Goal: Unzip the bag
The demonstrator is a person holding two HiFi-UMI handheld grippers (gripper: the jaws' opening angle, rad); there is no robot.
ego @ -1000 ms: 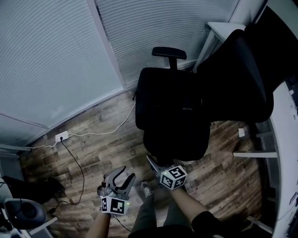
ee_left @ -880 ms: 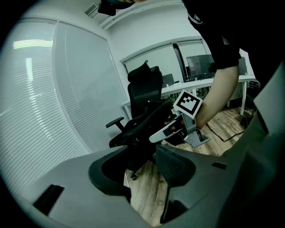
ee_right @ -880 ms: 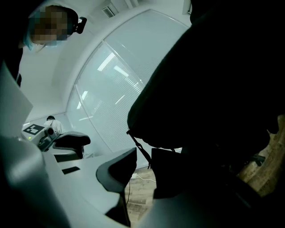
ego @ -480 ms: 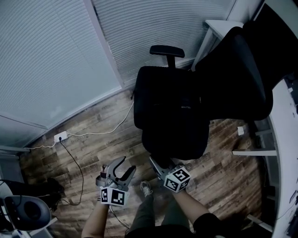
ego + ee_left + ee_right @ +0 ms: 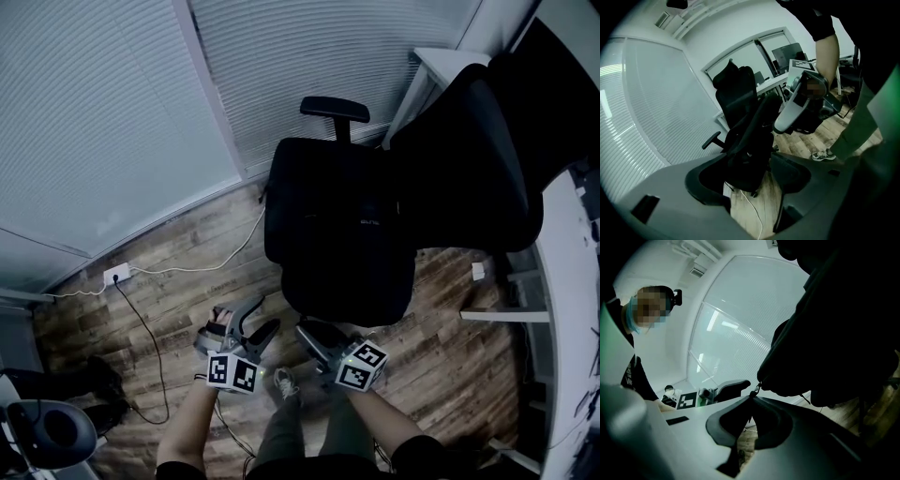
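A black bag [image 5: 337, 225] rests on the seat of a black office chair [image 5: 335, 108]. In the right gripper view the bag [image 5: 834, 333] fills the upper right, and its small metal zipper pull [image 5: 754, 390] hangs at its lower edge. My right gripper [image 5: 751, 400] is shut on that pull; in the head view it [image 5: 311, 335] sits at the bag's near edge. My left gripper [image 5: 251, 317] is left of the bag, apart from it. Its jaws [image 5: 743, 168] have just been opening and stand wide, with nothing between them.
A white cable [image 5: 187, 272] runs over the wood floor to a wall socket [image 5: 117, 275]. Blinds cover the windows behind the chair. A white desk [image 5: 572, 309] stands at the right. My shoe [image 5: 284, 382] is below the grippers. A dark chair base [image 5: 47, 431] is at bottom left.
The left gripper has moved up and right toward the chair, and its jaws have spread wider. The right gripper stays at the bag's near edge, its cube shifted slightly right.
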